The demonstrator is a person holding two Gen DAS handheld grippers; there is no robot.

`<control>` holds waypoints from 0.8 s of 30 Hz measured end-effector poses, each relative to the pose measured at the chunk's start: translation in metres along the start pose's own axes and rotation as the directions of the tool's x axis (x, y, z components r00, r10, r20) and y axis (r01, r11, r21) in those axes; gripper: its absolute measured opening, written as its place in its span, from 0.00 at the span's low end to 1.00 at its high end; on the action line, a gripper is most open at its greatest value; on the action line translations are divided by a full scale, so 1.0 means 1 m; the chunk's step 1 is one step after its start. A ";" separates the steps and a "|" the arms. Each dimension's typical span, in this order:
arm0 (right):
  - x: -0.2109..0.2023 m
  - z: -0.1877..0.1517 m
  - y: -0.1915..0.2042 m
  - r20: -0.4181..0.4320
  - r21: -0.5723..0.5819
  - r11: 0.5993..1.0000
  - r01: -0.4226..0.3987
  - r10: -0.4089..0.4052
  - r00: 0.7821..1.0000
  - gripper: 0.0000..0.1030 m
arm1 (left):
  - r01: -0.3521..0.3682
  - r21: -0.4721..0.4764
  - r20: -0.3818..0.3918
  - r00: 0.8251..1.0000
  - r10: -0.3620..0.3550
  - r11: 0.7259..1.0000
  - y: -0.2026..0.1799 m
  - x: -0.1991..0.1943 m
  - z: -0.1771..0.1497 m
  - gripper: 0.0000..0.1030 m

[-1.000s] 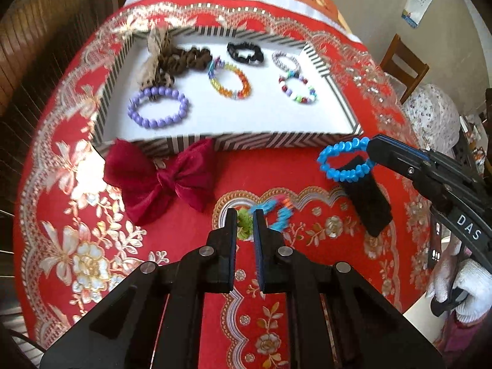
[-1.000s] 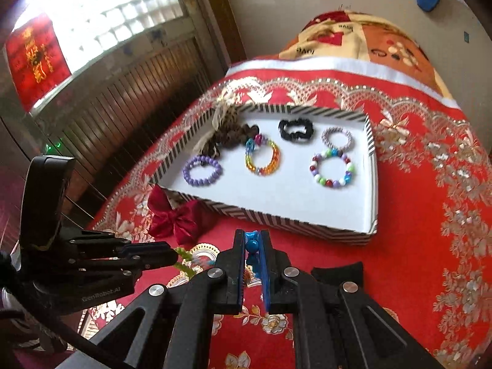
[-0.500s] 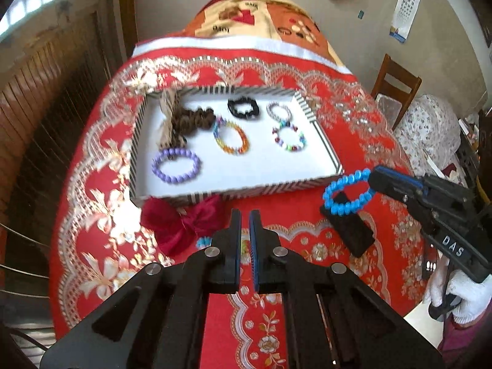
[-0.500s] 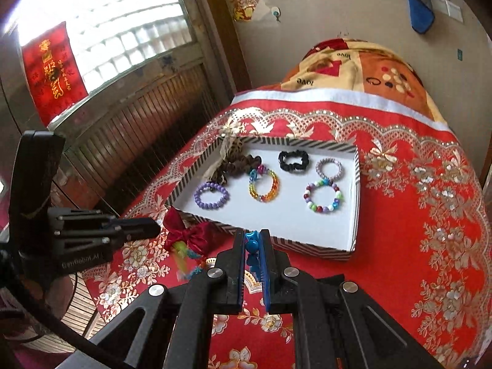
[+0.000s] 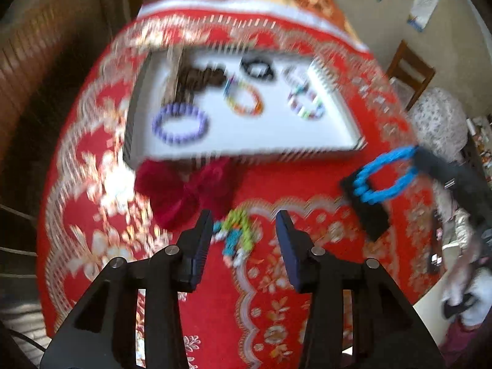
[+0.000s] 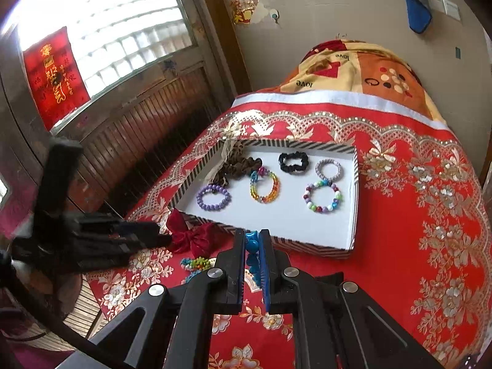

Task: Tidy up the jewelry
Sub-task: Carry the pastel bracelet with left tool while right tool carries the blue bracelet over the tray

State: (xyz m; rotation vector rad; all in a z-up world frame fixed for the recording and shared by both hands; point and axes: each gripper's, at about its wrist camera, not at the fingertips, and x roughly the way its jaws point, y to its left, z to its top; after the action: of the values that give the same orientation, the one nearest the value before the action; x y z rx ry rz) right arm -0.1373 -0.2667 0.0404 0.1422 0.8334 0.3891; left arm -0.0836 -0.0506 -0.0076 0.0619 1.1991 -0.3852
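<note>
**A:** What was the left gripper point(image 5: 244, 230) doing?

**B:** Its jaws stood wide apart and held nothing. It hung low in the centre of the left wrist frame, and between the fingertips a green and teal beaded bracelet point(image 5: 236, 233) lay on the red tablecloth point(image 5: 323, 184). That frame was badly blurred, so I could not tell whether a finger touched the beads.

**A:** And the right gripper point(image 6: 252, 246)?

**B:** Pinched nearly closed on the blue bracelet point(image 6: 251, 243), which sat clamped between the pads at the lower centre of the right wrist frame. From the left wrist view the same loop hung at the right edge of the frame, in front of a black stand point(image 5: 366, 215) on the cloth.

**A:** Where was the tray?

**B:** The striped tray point(image 6: 353, 215) lay across the middle of the right wrist frame. Inside it were a purple bracelet point(image 6: 213, 197) at lower left, an orange and yellow bracelet point(image 6: 265, 187) in the centre, a multicoloured bead bracelet point(image 6: 323, 198) at right, a silvery bracelet point(image 6: 328, 169) above that, a black scrunchie point(image 6: 293, 163) at top, and a brown scrunchie point(image 6: 240, 166) at upper left.

**A:** Anything outside it?

**B:** A dark red bow point(image 6: 196, 238) rested against the tray's near wall, just left of the blue bracelet.
</note>
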 end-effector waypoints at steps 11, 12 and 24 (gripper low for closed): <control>0.004 -0.003 -0.004 -0.026 0.013 1.000 -0.008 0.009 1.000 0.08 | -0.121 0.006 -0.048 0.992 0.121 0.993 0.004 0.067 -0.019 0.15; 0.003 -0.002 -0.005 -0.023 0.014 1.000 -0.008 0.009 1.000 0.08 | -0.107 0.005 -0.056 0.993 0.107 0.994 0.005 0.067 -0.018 0.15; -0.013 0.010 -0.013 0.023 0.030 0.999 -0.020 0.020 1.000 0.08 | 0.044 0.001 0.066 0.997 -0.044 0.999 -0.008 -0.016 -0.001 0.15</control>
State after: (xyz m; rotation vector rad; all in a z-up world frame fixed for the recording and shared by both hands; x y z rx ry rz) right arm -0.1341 -0.2836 0.0522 0.1827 0.8166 0.3932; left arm -0.0923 -0.0537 0.0081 0.0222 1.1364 -0.4227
